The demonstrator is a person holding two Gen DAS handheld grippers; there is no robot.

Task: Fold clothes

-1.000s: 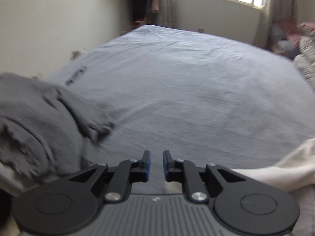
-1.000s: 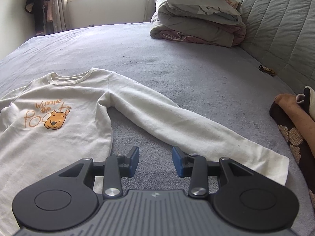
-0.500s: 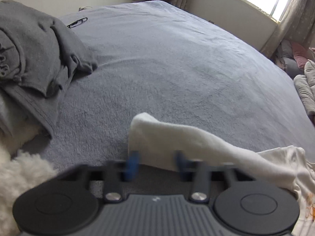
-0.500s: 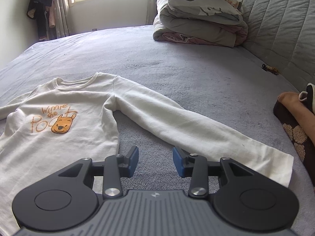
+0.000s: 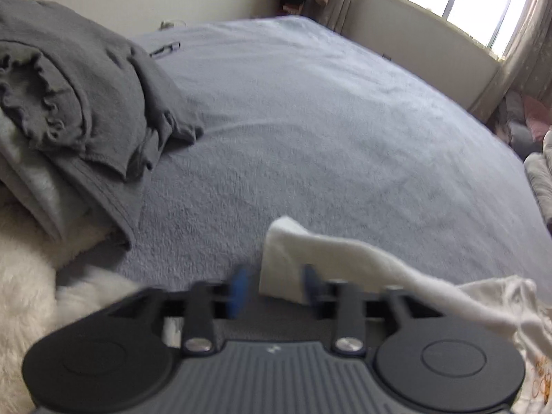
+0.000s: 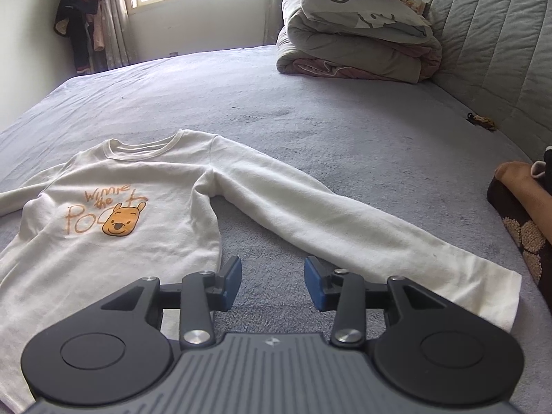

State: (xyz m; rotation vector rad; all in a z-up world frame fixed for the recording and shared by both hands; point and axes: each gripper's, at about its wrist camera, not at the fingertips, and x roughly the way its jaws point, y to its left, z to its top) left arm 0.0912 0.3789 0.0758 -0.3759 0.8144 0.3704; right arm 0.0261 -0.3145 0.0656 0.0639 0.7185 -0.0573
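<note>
A cream long-sleeved shirt with an orange Winnie the Pooh print lies flat, face up, on the grey-blue bed. Its one sleeve stretches out to the right. My right gripper is open and empty, just above the bed between the shirt's body and that sleeve. In the left wrist view the other sleeve's cuff lies right in front of my left gripper, whose jaws stand open; the cuff's end sits between the blurred fingertips.
A pile of grey clothes and a white fluffy item lie at the left of the left wrist view. Folded quilts and pillows are stacked at the bed's head. A person's leg is at the right edge.
My left gripper swung from the bare bed towards the shirt's sleeve cuff and opened wider around it. My right gripper drew back slightly and stayed open.
</note>
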